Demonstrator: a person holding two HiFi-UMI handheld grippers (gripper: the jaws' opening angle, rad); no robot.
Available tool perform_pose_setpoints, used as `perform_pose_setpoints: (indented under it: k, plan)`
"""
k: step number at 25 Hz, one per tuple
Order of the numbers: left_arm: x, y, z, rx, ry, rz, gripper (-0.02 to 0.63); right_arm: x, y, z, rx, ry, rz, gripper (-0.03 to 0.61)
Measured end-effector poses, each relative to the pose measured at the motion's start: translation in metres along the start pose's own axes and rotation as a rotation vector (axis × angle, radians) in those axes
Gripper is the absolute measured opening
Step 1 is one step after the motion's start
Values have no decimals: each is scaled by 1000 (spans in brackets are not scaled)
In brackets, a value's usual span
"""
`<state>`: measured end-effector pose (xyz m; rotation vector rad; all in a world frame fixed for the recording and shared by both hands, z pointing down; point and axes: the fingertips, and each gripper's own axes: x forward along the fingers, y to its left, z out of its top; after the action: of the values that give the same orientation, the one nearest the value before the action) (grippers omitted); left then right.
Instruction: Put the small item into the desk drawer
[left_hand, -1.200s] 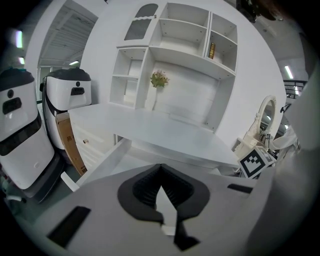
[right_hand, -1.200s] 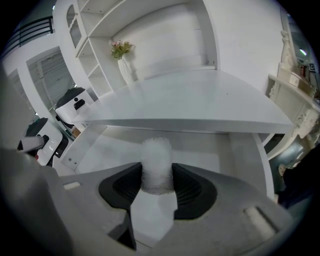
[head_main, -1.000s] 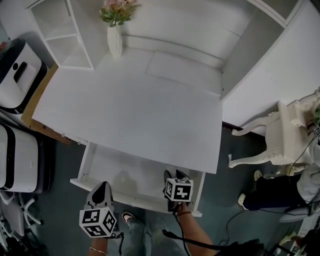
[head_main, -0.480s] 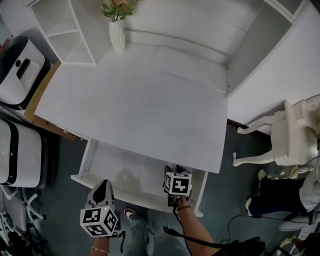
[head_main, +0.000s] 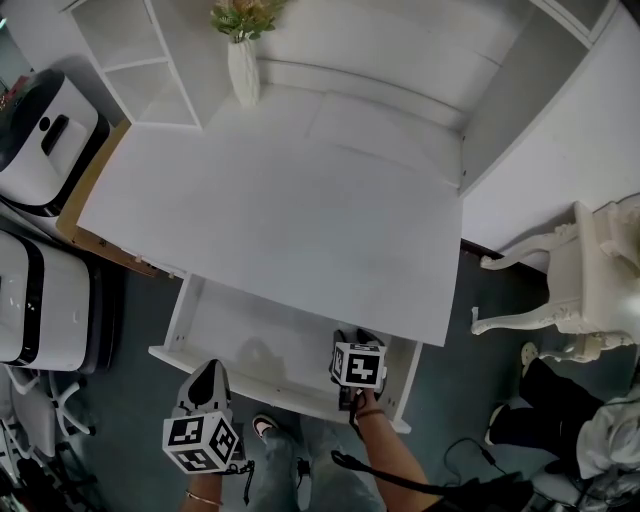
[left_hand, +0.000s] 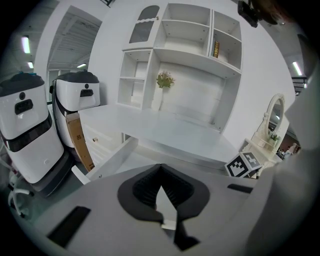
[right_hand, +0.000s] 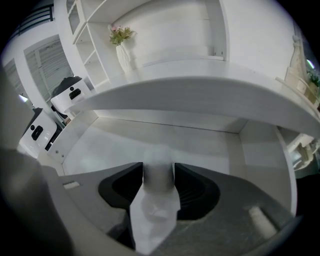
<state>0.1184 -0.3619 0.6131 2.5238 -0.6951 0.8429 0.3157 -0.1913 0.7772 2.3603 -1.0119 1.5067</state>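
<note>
The white desk has its drawer pulled out toward me. My right gripper hangs over the drawer's right end, inside its front edge. It is shut on a small white item that stands up between the jaws and trails back over the gripper body. The drawer floor lies bare beneath it. My left gripper is at the drawer's front rim, left of middle. In the left gripper view its jaws meet at the tips with nothing between them.
A white vase of flowers stands at the desk's back, under shelving. Two white machines and a cardboard box stand to the left. At the right are a white carved stool and a person's legs.
The head view has drifted slightly, so the desk sits a little lower and to the right. Both grippers keep their places at the drawer, and the right one still holds the white item.
</note>
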Motion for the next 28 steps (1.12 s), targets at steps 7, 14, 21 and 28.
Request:
perform_pose_setpoints:
  k: [7,14,21,28]
  plan:
    - [-12,9,6,1,-20,9,-6,-13,2,4,-20,-16,-32,196]
    - [-25,11,12,9,-41,-17,-6,-36,6,7,-1,-43,-73,196]
    - [-46,18,20,5,-66,-49,-6,-82,19,14,36,-123,-94,185]
    - [-65,6,50,29,-138,-132,-6,-156,34,40,-8,-267,-116,111]
